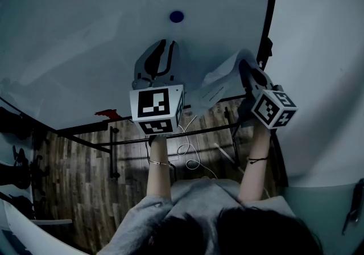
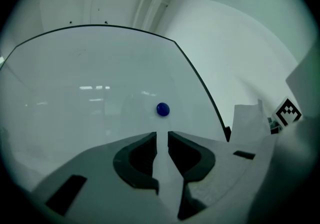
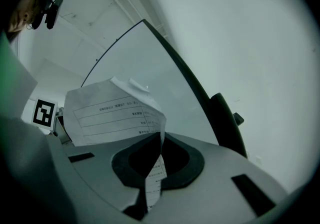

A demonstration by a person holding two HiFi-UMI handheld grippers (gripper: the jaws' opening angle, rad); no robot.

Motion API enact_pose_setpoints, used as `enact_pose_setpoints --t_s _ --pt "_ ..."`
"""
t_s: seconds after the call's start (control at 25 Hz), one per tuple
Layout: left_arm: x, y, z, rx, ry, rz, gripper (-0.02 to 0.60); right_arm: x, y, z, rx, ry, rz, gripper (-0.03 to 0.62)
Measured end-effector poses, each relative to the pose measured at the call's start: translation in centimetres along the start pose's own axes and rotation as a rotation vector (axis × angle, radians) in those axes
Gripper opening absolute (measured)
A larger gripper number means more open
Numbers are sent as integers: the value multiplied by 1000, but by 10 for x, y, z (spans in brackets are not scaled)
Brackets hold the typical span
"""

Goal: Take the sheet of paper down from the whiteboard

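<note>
The board (image 1: 85,32) fills the upper left of the head view. Its stand (image 1: 114,157) is over a wood floor (image 1: 68,191) at lower left. A small red thing (image 1: 108,114) lies on the ledge along the board's lower edge.

Near the middle, the left gripper (image 1: 166,49) points at the board just below 1 blue magnet (image 1: 176,16). In the left gripper view its jaws stand apart with a narrow gap and nothing between them (image 2: 161,140). The magnet (image 2: 162,109) sits on the board right above that gap, clear of the tips.

A white cable (image 1: 190,157) loops on the floor between the person's 2 forearms.

Right of the magnet, the paper (image 1: 219,86) hangs curled by the board's right edge, away from the magnet. Its far edge may touch the board, but the dim picture does not settle that.

At the right, the right gripper (image 1: 247,72) has the paper. In the right gripper view its jaws are closed on 1 edge of the sheet (image 3: 161,140), and a printed strip runs down through them. The rest of the paper (image 3: 112,113) bows up and to the left, with lines of print showing.
</note>
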State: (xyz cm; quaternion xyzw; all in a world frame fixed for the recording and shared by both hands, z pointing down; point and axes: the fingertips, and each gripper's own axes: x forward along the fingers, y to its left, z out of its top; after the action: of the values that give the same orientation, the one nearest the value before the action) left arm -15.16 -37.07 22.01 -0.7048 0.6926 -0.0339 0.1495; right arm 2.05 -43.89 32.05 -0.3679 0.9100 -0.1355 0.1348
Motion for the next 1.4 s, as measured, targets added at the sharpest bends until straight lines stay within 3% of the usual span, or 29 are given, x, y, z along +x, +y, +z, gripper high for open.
enact_pose_setpoints --t_s 0.36,0.92,1.4 --pt "-27 -6 -37 -108 95 -6 14 -12 18 -6 -41 32 40 1" --pt "-74 -9 -78 -251 155 -27 6 -29 53 -15 -134 89 106 2" --pt "-105 -11 -93 -288 161 -34 6 -42 76 -15 -211 86 136 1"
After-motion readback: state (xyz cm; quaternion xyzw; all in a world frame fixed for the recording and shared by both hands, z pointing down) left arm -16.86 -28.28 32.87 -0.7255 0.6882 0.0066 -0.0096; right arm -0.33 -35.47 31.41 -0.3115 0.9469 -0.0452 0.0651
